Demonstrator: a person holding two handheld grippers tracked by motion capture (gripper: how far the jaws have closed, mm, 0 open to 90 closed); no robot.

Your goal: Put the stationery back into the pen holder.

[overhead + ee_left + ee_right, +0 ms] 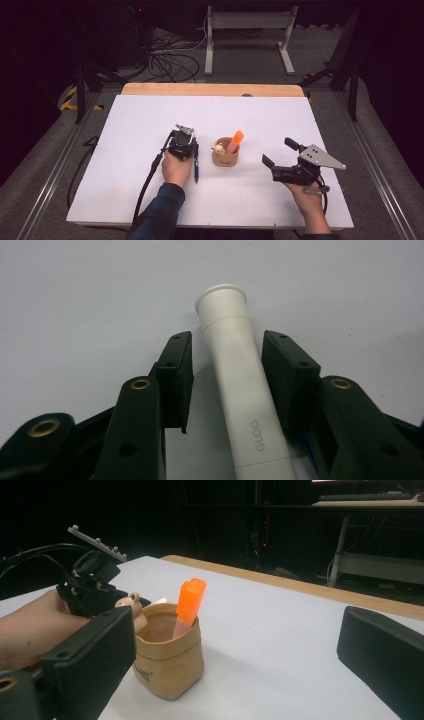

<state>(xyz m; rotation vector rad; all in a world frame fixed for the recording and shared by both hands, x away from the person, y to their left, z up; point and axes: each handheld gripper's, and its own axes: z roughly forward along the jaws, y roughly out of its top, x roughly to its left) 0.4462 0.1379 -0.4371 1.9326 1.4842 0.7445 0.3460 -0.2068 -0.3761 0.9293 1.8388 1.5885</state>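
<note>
A white glue stick (240, 390) marked GLOO lies on the white table between the jaws of my left gripper (227, 347). A strip of table shows between it and the left pad (175, 375), while the right pad (287, 375) sits close against it. In the high view, my left gripper (184, 137) points down at the table left of a tan paper pouch (226, 156). The pouch holds an orange highlighter (235, 141) and a small wooden figure (218, 148). My right gripper (278, 151) stands open to the pouch's right, with nothing between its jaws.
A blue pen (196, 170) lies on the table just right of the left hand. The white board (150, 115) covers a wooden table whose far edge (210, 89) shows. Cables and metal stands are on the floor beyond.
</note>
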